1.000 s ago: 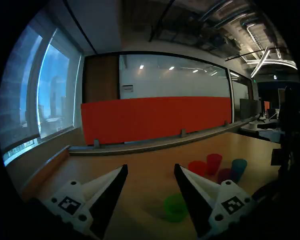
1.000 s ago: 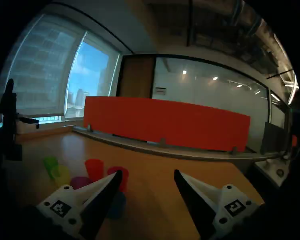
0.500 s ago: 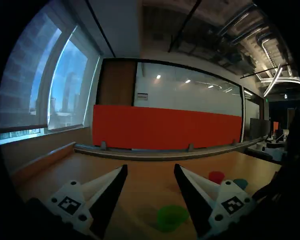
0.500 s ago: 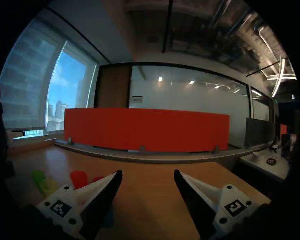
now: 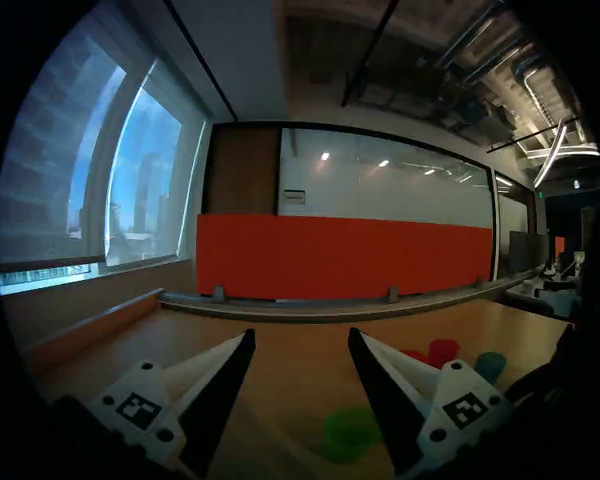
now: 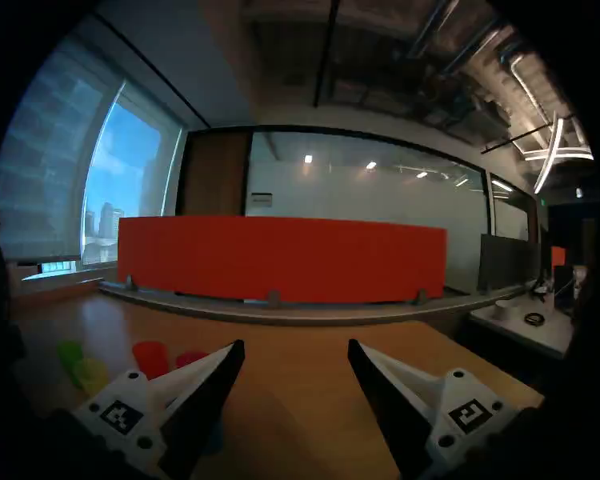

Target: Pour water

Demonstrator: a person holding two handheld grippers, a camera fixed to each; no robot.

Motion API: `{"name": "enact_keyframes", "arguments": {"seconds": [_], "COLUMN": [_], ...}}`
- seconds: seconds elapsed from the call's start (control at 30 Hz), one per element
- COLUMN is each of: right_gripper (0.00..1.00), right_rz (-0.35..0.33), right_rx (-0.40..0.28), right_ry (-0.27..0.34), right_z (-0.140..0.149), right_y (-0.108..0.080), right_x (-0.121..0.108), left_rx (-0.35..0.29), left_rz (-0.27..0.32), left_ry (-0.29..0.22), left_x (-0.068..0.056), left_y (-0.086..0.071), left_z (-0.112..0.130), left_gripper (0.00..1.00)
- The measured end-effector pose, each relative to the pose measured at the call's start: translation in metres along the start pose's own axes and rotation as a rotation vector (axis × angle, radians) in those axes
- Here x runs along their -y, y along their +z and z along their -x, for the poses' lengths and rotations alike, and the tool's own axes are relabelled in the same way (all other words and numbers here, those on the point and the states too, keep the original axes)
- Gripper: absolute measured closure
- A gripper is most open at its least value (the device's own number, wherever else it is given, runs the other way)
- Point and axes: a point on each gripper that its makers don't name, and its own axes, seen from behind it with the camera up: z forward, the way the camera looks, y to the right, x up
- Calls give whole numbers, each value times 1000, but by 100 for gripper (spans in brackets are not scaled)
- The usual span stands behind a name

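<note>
Since a second ago both cameras have tipped upward, so the cups have slid from mid-frame down to the lower edge, and over the last half second the views have only drifted a little sideways.

In the left gripper view the window fills the left of the frame. The orange partition runs across the middle, at the far edge of the wooden surface. The left tongs reach in from the bottom, released, with a wide gap between the two tips and nothing in it. A green cup stands low in the frame, partly behind the right-hand finger. Farther off at lower right, a red cup and a teal cup stand near each other on the surface.

In the right gripper view the right tongs are likewise spread apart and grasp nothing. At lower left, a light green cup, a yellow-green cup just beside it, and a second red cup stand on the surface. A pink rim peeks out beside the left-hand finger. Whether any cup holds water cannot be told.
</note>
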Motion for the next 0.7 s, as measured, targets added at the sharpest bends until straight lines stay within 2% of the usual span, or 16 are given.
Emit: {"name": "enact_keyframes", "arguments": {"seconds": [0.3,0.5,0.7], "right_gripper": [0,0,0], "right_rz": [15,20,30], "right_rx": [26,4,6], "right_ry": [47,35,26], "right_z": [14,7,3], "right_y": [1,-3,-5], "right_x": [-7,-7,-5], "left_rx": [-25,-29,-36], "left_rz": [-63,-69,-95], "left_ry": [36,31,41], "left_x": [12,15,27], "left_y": [-8,-13,-15], "left_z": [10,21,30], "left_gripper": [14,15,14]}}
